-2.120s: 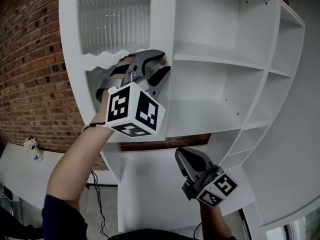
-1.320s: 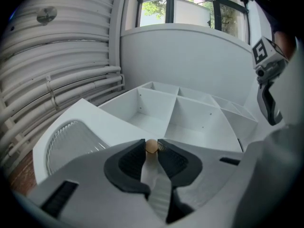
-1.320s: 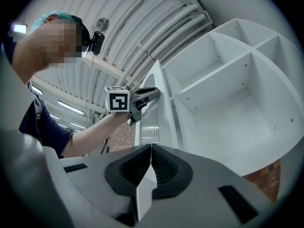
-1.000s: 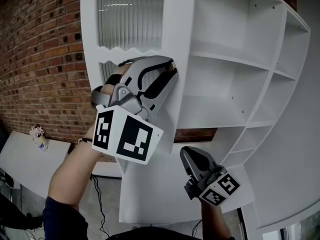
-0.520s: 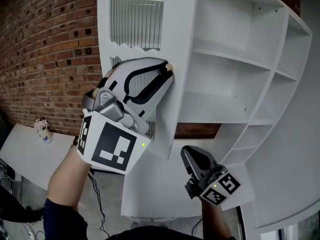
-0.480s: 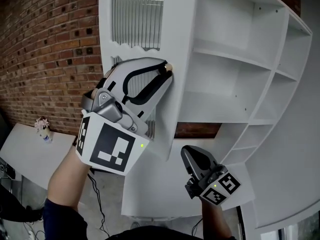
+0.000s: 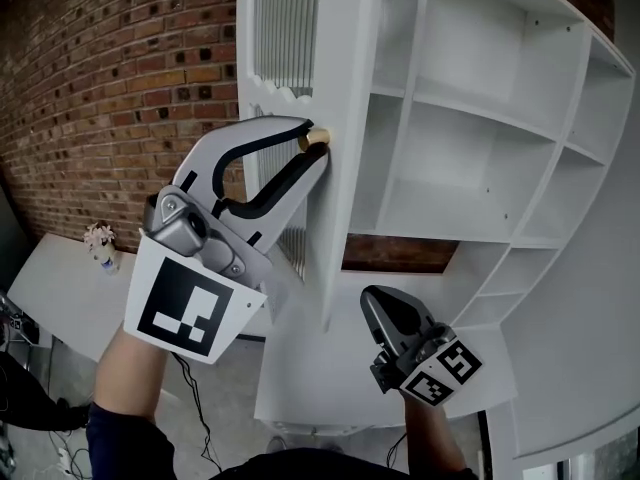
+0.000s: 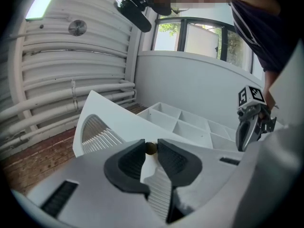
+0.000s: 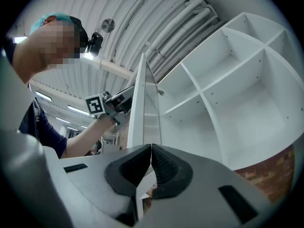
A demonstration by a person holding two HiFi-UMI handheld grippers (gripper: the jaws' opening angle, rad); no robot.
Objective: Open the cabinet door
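The cabinet door (image 7: 345, 88) stands swung well out from the shelf unit (image 7: 470, 98), nearly edge-on in the head view, with its ribbed glass panel (image 7: 285, 28) facing the brick wall (image 7: 120, 88) and the compartments behind it exposed. The left gripper (image 7: 310, 148) grasps the small round knob (image 8: 150, 148) at the very tips of its jaws. The jaws have just eased a little wider, yet the knob remains between the pads and touches both. The right gripper (image 9: 151, 150) is clenched on nothing and hangs low, near the door's lower edge. The step in hand is judged to be the last part of the swing. Carry the pull along the arc about the hinge side, not in a straight line, and let the wrist turn with the door so that the pads stay square on the knob. The hold is shallow, so a sideways load could slip the knob out at the tips. Do not loosen the jaws further until the door rests. Slow the pull toward the hinge limit to avoid a rebound. Keep the right gripper out of the door's path.
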